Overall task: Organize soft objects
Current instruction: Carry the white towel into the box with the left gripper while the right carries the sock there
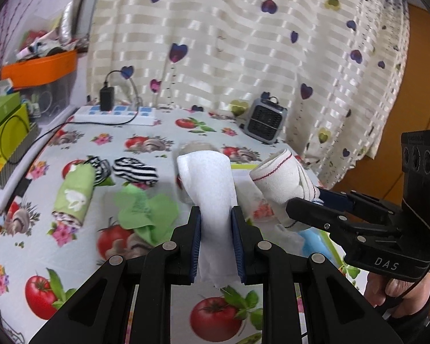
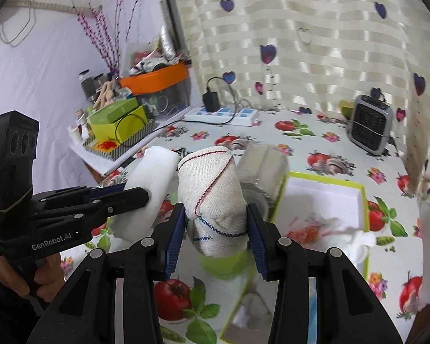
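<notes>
Both views were bright with soft, even daylight glowing through the curtain (image 1: 243, 43). Fisheye bending darkened the corners, and motion blur smeared the worktop (image 2: 315, 132) nearest the lens.

A cream striped curtain with purple hearts (image 1: 243, 43) hangs behind the table's tomato-print oilcloth (image 2: 315, 143) — white wall (image 2: 43, 66) at left.

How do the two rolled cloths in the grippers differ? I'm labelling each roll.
The plain white fleecy roll in the left gripper has no trim; the cream woven roll in the right gripper carries red and blue stitched lines. The white roll looks slimmer, so the left jaws sit closer together; the cream roll is fatter. Both are rolled, clamped and lifted above the table.
</notes>
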### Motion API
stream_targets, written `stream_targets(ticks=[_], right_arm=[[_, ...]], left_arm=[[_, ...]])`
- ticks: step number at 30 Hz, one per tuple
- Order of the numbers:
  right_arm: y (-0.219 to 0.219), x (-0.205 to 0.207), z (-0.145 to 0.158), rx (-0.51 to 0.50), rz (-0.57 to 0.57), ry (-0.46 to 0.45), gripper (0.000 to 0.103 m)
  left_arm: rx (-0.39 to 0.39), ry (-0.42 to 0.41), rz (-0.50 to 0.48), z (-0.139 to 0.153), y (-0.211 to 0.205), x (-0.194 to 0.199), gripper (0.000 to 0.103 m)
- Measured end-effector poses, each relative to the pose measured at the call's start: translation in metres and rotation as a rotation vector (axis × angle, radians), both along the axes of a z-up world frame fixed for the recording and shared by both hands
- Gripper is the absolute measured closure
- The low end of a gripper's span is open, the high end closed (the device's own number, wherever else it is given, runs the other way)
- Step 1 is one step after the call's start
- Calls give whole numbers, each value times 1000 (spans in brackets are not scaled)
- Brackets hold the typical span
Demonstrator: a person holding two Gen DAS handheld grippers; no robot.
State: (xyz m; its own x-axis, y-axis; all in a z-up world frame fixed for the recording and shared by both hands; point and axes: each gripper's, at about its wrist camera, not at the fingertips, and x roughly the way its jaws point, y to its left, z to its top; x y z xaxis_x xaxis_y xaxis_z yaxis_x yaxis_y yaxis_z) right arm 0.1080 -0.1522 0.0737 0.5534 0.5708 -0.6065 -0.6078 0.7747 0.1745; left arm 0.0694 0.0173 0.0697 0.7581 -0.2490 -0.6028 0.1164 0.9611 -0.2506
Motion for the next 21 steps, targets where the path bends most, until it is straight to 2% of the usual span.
stream_targets(ticks=[11, 21], right_arm=[[-46, -1, 6, 41, -106, -8, 59], [-85, 3, 2, 62, -206, 7, 59]], left_arm=[[6, -22, -84, 9, -36, 7, 84], [1, -8, -145, 5, -64, 21, 83]])
